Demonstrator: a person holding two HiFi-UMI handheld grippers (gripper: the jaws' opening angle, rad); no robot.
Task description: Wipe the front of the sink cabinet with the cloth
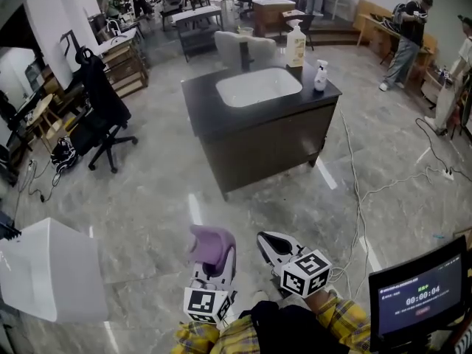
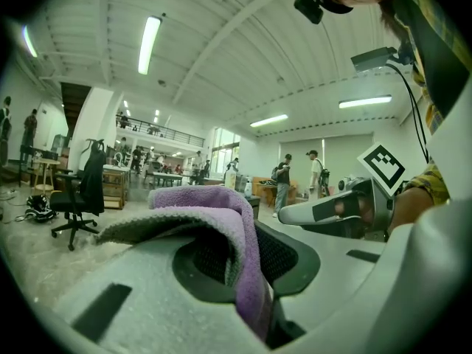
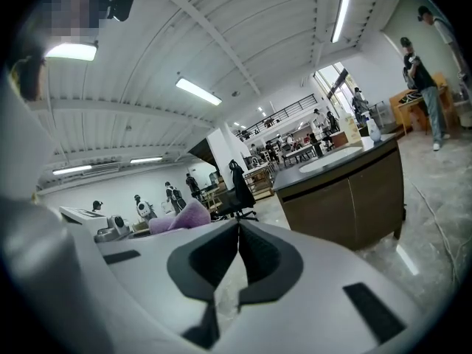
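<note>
Far from the cabinet (image 1: 258,142), left fingers (image 2: 110,286) clamp the cloth (image 2: 221,212); right fingers (image 3: 332,271) meet, empty.

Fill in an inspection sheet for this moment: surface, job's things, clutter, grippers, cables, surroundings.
Surface: the sink cabinet has a dark front with its doors shut. Any dirt on it is too small to tell. The floor is pale and marbled.
Job's things: the purple cloth is folded over the left gripper's jaws and is not yet at the cabinet.
Clutter: a pump bottle and a spray bottle stand on the cabinet top beside the white basin.
Grippers: the left gripper is shut on the cloth. The right gripper is shut and empty.
Cables: a white cable trails across the floor right of the cabinet.
Surroundings: an office chair on the left, people far right, a screen near right.
</note>
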